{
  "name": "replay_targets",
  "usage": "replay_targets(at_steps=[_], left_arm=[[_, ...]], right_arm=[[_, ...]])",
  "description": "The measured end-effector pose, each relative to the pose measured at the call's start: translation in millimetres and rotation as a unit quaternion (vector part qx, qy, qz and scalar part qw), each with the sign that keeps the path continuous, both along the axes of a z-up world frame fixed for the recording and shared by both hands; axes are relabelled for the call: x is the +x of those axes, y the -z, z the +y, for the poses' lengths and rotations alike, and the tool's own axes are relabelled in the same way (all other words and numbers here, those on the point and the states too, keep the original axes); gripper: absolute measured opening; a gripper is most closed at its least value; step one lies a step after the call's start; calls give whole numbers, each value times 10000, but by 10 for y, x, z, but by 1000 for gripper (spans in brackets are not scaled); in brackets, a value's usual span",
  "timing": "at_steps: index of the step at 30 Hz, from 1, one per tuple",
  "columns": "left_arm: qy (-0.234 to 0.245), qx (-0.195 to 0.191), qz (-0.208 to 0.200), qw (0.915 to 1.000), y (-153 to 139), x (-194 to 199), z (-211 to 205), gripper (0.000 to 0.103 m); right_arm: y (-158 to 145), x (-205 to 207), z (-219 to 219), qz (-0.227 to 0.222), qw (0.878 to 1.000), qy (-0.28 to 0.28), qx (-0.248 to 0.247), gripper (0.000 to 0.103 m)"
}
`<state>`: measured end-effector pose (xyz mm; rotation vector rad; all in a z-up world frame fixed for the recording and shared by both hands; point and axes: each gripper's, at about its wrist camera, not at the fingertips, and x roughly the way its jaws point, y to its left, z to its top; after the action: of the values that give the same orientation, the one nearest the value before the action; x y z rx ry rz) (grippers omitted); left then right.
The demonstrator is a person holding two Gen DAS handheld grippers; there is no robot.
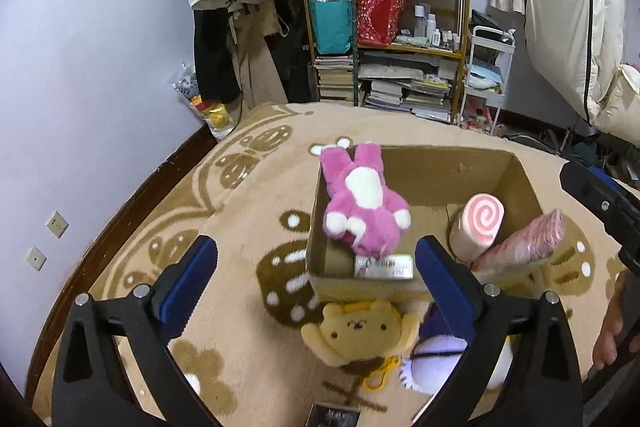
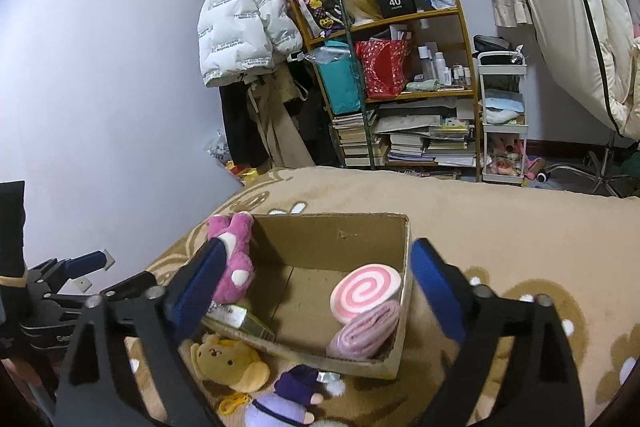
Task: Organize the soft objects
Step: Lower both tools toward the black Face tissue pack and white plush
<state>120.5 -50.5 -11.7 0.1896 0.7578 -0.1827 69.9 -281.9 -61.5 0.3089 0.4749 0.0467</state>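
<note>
An open cardboard box [image 1: 448, 167] [image 2: 340, 231] stands on the beige patterned blanket. A pink plush [image 1: 362, 201] [image 2: 234, 259] lies over its left wall. A pink swirl roll plush [image 1: 478, 227] [image 2: 366, 291] and a rolled pink cloth [image 1: 524, 241] [image 2: 366, 333] lean in its right side. A yellow bear plush [image 1: 358, 331] [image 2: 230, 361] and a purple doll [image 1: 440, 355] [image 2: 288, 395] lie on the blanket in front of the box. My left gripper [image 1: 316, 279] is open and empty above the bear. My right gripper [image 2: 314, 291] is open and empty over the box.
A small printed carton [image 1: 383, 266] [image 2: 240, 319] rests on the box's near edge. A dark booklet [image 1: 334, 415] lies at the bottom. The wall is on the left; a cluttered shelf [image 1: 384, 27] [image 2: 400, 87] and hanging coats stand behind.
</note>
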Motion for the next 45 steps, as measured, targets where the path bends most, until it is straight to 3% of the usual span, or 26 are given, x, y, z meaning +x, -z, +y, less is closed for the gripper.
replay_targets(at_steps=[8,26,37,45], left_arm=[[-93,212,422,9988,24,-194,103,99],[-64,441,1257,9911,296,-571,168,99],[-70,682,1876,9799,624,-566,142,99],[-146,901,2444,9654,928,-456,160,99]], right_arm=[[-15,-205,98,208,9996,-12,-166,103],[202,-657,269,987,9949,-178,120,103],[522,-655,218,1689,9846,25,443,99],[871,-501,110,2314,9704,251,649,93]])
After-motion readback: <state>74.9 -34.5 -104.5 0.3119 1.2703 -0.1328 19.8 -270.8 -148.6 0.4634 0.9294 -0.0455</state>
